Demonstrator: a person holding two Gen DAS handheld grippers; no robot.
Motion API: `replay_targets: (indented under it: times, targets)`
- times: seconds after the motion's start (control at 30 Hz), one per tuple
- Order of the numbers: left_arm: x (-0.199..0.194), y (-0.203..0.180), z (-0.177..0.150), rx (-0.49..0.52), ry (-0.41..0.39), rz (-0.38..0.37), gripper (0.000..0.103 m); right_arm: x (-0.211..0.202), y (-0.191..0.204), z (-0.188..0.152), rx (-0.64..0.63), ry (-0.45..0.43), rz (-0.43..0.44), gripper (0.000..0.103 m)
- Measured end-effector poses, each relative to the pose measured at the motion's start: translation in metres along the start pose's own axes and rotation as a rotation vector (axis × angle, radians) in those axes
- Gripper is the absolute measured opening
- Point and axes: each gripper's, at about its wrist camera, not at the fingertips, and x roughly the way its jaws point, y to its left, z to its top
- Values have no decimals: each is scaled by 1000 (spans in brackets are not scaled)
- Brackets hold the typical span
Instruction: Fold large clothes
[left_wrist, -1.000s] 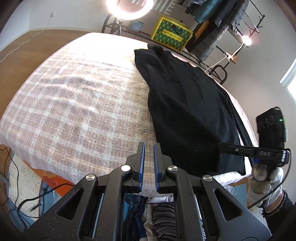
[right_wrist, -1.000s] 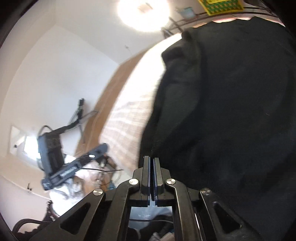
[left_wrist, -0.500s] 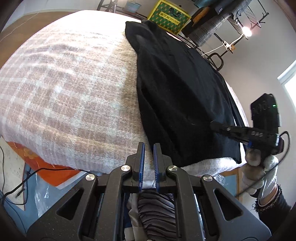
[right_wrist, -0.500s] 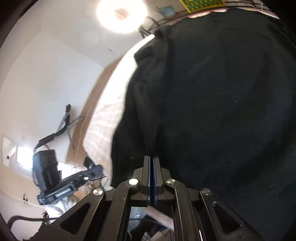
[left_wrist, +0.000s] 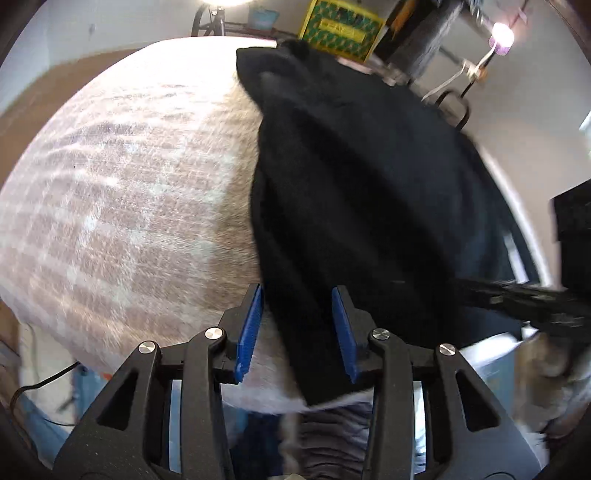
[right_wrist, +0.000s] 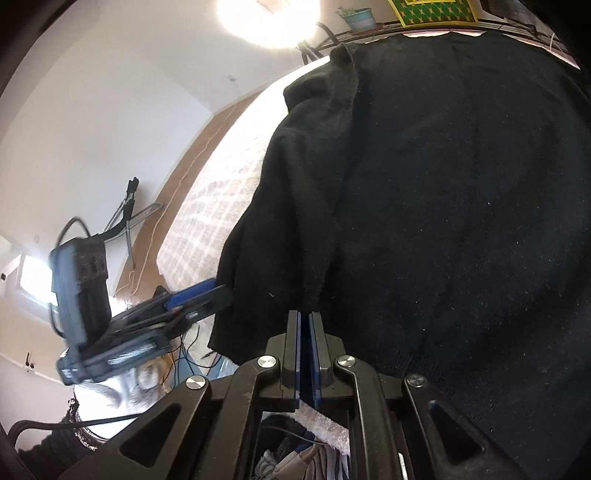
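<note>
Lying spread over the right part of a checked bed cover (left_wrist: 122, 206), the black garment (left_wrist: 369, 206) is hanging its near corner over the bed's edge. The left gripper (left_wrist: 297, 325) is pointing steeply down at that corner, its blue fingers (left_wrist: 249, 332) opening with the cloth's edge between them, not pressed. The right gripper (right_wrist: 304, 354) is also tilting downward at the garment's near hem, its fingers nearly closed on a fold of the black cloth.
</note>
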Motion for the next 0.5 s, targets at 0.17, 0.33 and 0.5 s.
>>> replay_targets:
  times: [0.17,0.33,0.5]
  targets:
    - [-18,18,-13,35,-28,212,37,-5,1,-2,-18,-7,-14,8]
    - [-42,36,-26,-117,-79,81,36,-6,2,-4,-23,-3,9,24]
    - [-44,0,-25,-71,-67,-66,36,-5,-3,-6,2,3,33,24]
